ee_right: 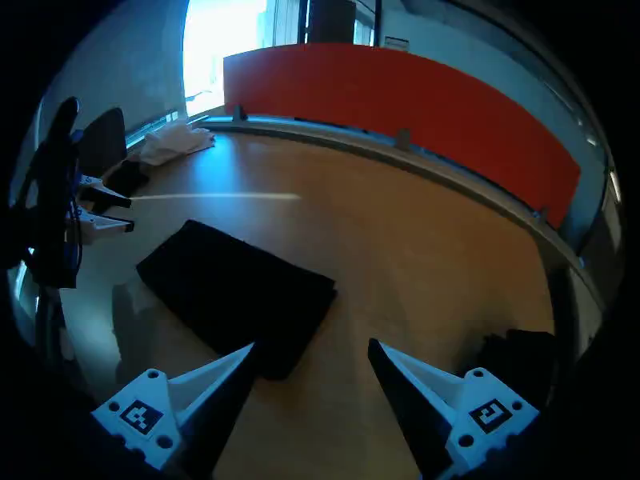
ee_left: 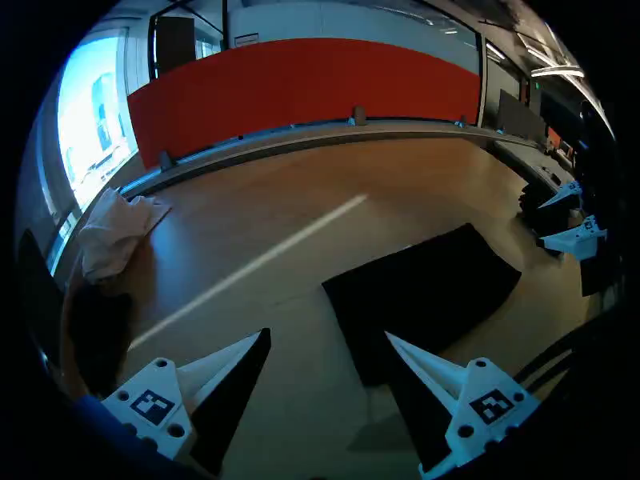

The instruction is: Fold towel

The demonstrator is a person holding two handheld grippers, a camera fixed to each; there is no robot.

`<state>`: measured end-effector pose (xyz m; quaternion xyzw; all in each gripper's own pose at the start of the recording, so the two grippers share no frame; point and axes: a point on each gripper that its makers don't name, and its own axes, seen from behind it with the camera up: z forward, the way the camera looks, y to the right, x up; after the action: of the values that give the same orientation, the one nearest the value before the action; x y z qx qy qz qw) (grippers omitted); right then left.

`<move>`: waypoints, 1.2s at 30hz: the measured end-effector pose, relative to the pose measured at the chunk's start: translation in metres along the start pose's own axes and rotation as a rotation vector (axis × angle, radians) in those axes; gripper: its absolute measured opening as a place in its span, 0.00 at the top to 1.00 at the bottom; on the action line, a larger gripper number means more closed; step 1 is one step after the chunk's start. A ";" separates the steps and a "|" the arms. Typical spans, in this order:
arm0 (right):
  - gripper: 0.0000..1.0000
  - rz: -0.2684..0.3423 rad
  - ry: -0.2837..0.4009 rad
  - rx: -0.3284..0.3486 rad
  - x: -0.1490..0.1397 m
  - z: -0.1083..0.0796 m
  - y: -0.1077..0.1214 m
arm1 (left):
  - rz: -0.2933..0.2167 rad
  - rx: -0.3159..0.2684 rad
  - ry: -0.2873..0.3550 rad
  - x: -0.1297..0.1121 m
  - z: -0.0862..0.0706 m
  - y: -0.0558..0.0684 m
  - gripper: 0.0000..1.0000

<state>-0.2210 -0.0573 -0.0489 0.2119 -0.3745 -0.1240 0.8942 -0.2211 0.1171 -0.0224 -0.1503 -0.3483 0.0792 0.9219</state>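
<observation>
Left gripper view shows your left gripper (ee_left: 324,336) spread and empty over the counter (ee_left: 320,192), with the black towel (ee_left: 424,292) lying flat just ahead. Your right gripper (ee_right: 312,344) is spread too, near the towel's corner. A white cloth (ee_left: 116,228) lies well apart.

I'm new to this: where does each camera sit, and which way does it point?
Left gripper view: rides on the left gripper, looking across the wooden surface at the black towel; its open jaws show below, the right gripper far right.
Right gripper view: rides on the right gripper, facing the same towel; its open jaws below, the left gripper at left.
Both share the towel, white cloth and red partition.
</observation>
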 end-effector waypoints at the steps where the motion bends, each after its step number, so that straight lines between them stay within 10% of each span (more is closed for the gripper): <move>1: 0.00 0.002 0.002 0.001 0.000 -0.001 -0.001 | -0.006 0.003 0.001 -0.002 -0.002 0.000 0.06; 36: 0.00 -0.128 0.000 0.132 -0.010 0.012 -0.026 | -0.156 0.147 0.084 -0.024 -0.062 -0.045 0.06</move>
<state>-0.2385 -0.0797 -0.0598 0.2939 -0.3676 -0.1559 0.8684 -0.1957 0.0553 -0.0661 -0.0579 -0.3134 0.0265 0.9475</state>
